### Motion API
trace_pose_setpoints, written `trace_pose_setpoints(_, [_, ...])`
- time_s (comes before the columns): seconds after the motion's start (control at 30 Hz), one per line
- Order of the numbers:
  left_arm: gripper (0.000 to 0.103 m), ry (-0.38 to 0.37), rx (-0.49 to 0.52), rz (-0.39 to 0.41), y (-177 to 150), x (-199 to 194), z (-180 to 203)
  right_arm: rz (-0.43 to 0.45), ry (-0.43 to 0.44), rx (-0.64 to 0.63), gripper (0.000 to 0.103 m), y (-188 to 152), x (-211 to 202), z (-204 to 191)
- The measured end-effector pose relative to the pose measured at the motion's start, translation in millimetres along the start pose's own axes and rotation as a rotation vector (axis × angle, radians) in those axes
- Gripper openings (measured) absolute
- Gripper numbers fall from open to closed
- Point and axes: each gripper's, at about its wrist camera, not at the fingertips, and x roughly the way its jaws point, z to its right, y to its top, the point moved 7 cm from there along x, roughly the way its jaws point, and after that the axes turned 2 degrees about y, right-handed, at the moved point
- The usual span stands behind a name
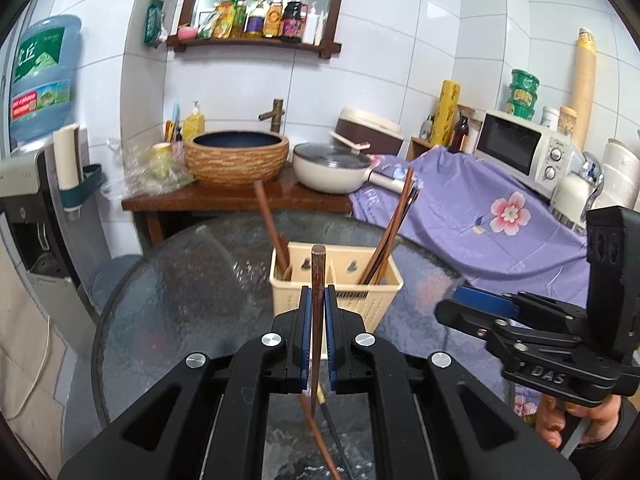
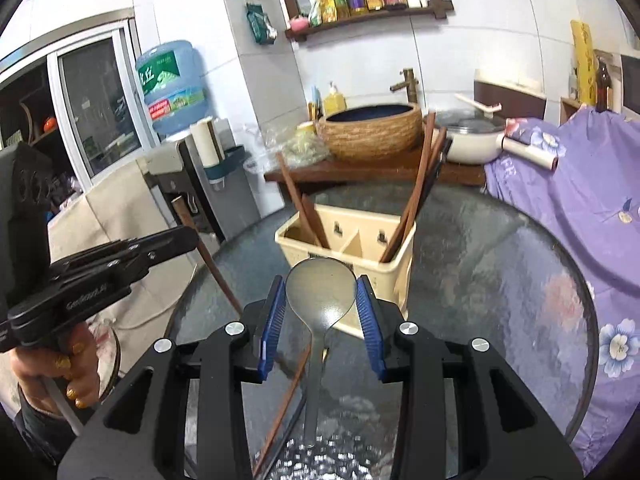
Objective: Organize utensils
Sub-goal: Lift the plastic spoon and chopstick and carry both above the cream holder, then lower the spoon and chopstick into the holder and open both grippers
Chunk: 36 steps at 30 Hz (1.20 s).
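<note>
Cream utensil caddy (image 1: 336, 284) standing on the round glass counter (image 1: 180, 300), two compartments split by a divider. Brown chopsticks (image 1: 394, 224) leaning in the compartment toward the purple flowered cloth (image 1: 500, 236); a brown wooden handle (image 1: 272, 226) propped in the other. Just short of the caddy, on the viewer's side: left tongs (image 1: 319, 312) closed tight on a single wooden chopstick (image 1: 318, 280), upper end poking above the pads, lower length hanging free below. Right tongs (image 2: 322, 312) partly closed around the bowl of a metal spoon (image 2: 320, 292), pads against its edges, handle hanging down toward the counter. More sticks (image 2: 284, 408) lying on the glass beneath the spoon.

Risks, as judged: spoon slipping or swivelling, held only by the smooth curved rim of its bowl; chopstick pivoting in its narrow grip and catching the caddy rim or divider on the way in; dangling spoon handle knocking the light caddy over or nudging the leaning chopsticks out.

Hard to make out: caddy's inside bottom, the head of the handled utensil, exact count of leaning chopsticks, lower chopstick tip behind the tongs' body, how firmly the pads bite the spoon.
</note>
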Motion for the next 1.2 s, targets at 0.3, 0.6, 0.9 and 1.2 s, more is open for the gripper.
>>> trace_pose_setpoints(0.3, [0.006,-0.029,-0.001,0.102,75.0,-26.5,12.3,0.104,-0.077,-0.019,0.037,70.2,-1.2,3.0])
trace_pose_setpoints(0.6, [0.006,-0.008,-0.055,0.194,135.5,-32.9,14.0,0.21,-0.154,-0.005,0.037,123.6,5.4,11.2])
trace_pose_setpoints(0.9, [0.006,0.07,-0.149,0.225,145.0,4.0,-11.3,0.283,-0.273,-0.026,0.037,130.6,35.0,26.9])
trace_pose_setpoints(1.2, [0.006,0.075,-0.145,0.141,91.2,50.4,-14.0,0.244,-0.28,0.03,0.037,82.9,68.3,49.5])
